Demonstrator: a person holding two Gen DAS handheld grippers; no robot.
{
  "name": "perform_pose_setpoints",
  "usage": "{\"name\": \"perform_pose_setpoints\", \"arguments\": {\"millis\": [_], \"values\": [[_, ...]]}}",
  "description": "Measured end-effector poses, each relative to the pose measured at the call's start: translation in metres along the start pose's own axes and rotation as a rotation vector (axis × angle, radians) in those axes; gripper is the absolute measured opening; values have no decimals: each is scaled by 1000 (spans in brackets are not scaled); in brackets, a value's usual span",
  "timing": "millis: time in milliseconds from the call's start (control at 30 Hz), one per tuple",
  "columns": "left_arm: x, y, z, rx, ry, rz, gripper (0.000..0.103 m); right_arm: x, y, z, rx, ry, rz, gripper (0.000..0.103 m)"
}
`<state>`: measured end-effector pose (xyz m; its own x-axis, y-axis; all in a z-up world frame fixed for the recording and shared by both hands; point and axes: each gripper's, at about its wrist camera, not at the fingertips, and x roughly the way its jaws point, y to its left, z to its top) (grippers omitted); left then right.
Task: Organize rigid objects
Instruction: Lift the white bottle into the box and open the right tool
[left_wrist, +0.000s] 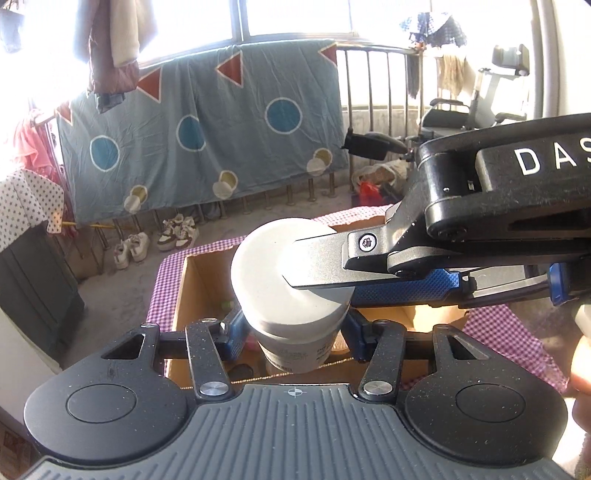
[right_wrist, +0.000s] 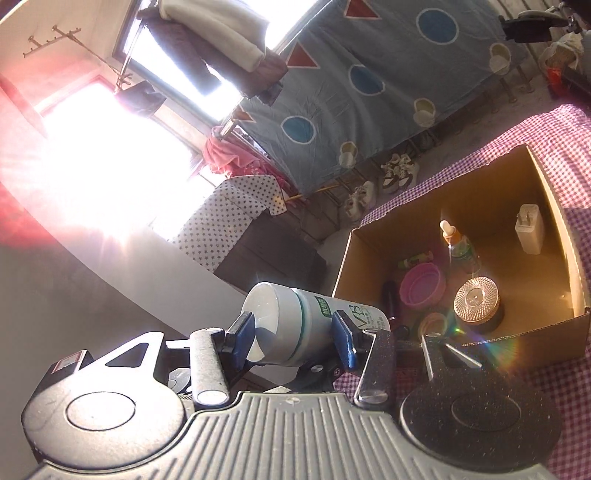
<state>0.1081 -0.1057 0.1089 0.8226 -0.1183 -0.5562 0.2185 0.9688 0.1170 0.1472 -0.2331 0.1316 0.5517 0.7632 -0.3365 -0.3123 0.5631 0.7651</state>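
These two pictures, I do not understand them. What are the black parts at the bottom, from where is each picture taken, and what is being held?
The black parts are hand-held grippers, one in each of a person's hands; no robot arm is there. Each carries a camera looking forward along its two blue-padded fingers.

In the left wrist view, the left gripper holds a white jar by its body, while the right gripper's fingers reach in across its lid. In the right wrist view, the right gripper clamps the same jar at the lid.

Below is a cardboard box on a checkered cloth. Inside lie a pink bowl, a dropper bottle, a white charger and a gold-lidded jar.
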Motion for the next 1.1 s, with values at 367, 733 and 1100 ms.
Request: {"name": "perform_pose_setpoints", "arguments": {"millis": [367, 733, 1100], "values": [[83, -36, 18, 53, 109, -126, 52, 2, -68, 46, 48, -22, -133, 50], [135, -58, -2, 104, 236, -157, 53, 22, -141, 47, 109, 10, -216, 51], [153, -64, 2, 89, 253, -175, 53, 25, -151, 54, 59, -4, -247, 51]]}}
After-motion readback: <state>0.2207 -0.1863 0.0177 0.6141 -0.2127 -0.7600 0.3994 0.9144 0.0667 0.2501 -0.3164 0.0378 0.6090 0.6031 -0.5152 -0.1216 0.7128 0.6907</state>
